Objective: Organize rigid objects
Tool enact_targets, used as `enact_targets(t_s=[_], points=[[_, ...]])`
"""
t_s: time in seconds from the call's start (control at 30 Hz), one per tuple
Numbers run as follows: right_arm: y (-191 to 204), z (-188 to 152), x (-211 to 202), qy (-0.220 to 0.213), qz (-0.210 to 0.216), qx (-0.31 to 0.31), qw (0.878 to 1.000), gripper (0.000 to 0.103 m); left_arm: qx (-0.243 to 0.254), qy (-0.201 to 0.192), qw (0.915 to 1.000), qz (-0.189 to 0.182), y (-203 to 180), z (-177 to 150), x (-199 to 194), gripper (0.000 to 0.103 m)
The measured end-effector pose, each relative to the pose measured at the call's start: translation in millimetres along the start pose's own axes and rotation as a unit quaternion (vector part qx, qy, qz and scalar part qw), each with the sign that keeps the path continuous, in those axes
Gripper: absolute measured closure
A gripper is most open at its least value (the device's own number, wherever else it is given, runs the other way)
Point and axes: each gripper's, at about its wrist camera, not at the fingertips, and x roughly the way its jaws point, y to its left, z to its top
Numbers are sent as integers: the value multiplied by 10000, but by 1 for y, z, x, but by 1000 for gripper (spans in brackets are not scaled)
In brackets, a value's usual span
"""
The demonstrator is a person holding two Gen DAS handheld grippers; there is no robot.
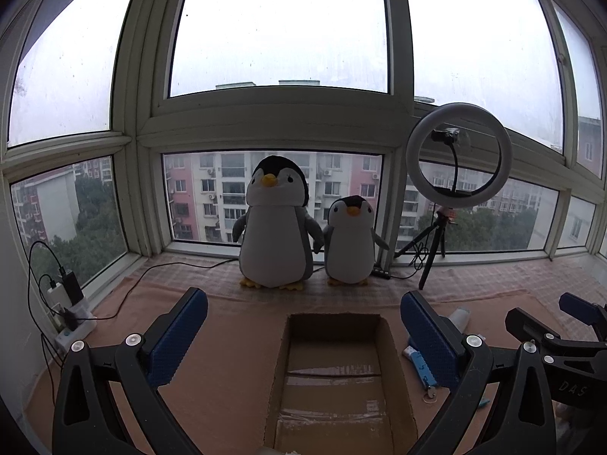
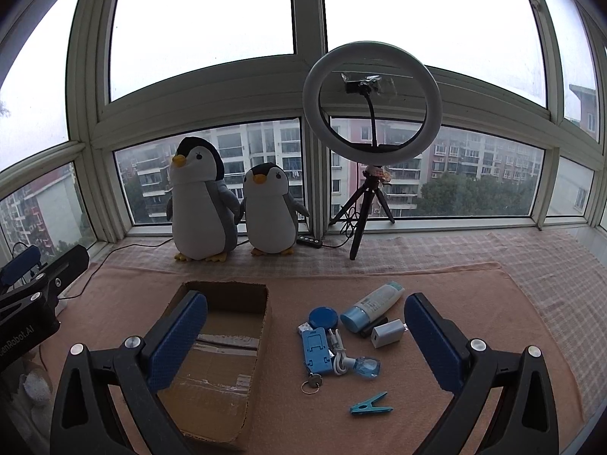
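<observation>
An open cardboard box (image 1: 394, 371) (image 2: 261, 326) lies on the pink cloth, and nothing shows inside it. To its right sits a cluster of small items: a white-and-blue bottle (image 2: 373, 305), a round blue tin (image 2: 323, 318), a white charger block (image 2: 387, 333), a blue phone stand (image 2: 316, 352) with a key ring, a white cable (image 2: 339, 356) and a teal clothes peg (image 2: 370, 405). My left gripper (image 1: 303, 341) hangs open over the box. Open as well, my right gripper (image 2: 305, 337) frames the cluster from above. Neither holds anything.
Two plush penguins (image 1: 275, 223) (image 2: 205, 201) stand at the window. A ring light on a tripod (image 2: 371, 113) (image 1: 457, 159) stands right of them, its cable trailing. A power strip with chargers (image 1: 68, 307) lies at far left. The other gripper (image 2: 34, 292) shows at left edge.
</observation>
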Motion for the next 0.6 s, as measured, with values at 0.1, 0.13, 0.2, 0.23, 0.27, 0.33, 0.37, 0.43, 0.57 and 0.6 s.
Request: enact_targets(t_s=[0.1,0.13,0.2,0.23,0.27,0.33,0.37,0.43,0.57,0.6], points=[[0,0,0,7,3,-4,10000,0,-4,-9,10000,6,-1,0,-1,0],[1,0,0,6,0,-9,10000,0,-4,-13,10000,10,-1,0,-1,0],[1,0,0,9,2,-7,10000,0,-8,-28,10000,15,-1,0,-1,0],[1,-1,0,10,2,-6,10000,0,-10,-33,10000,15,-1,0,-2,0],[1,0,0,4,3,-5,10000,0,-12,-36,10000,14,0,-1,-2,0],[1,0,0,8,1,-8,10000,0,-3,-38,10000,18,-1,0,-2,0],[1,0,0,9,3,-7,10000,0,-9,-41,10000,21,0,0,-3,0],[2,0,0,6,-3,-14,10000,0,-22,-35,10000,16,0,0,-2,0],[2,-1,1,10,2,-10,10000,0,-32,-26,10000,30,0,0,-2,0],[2,-1,0,10,4,-8,10000,0,-32,-29,10000,38,0,0,-2,0]])
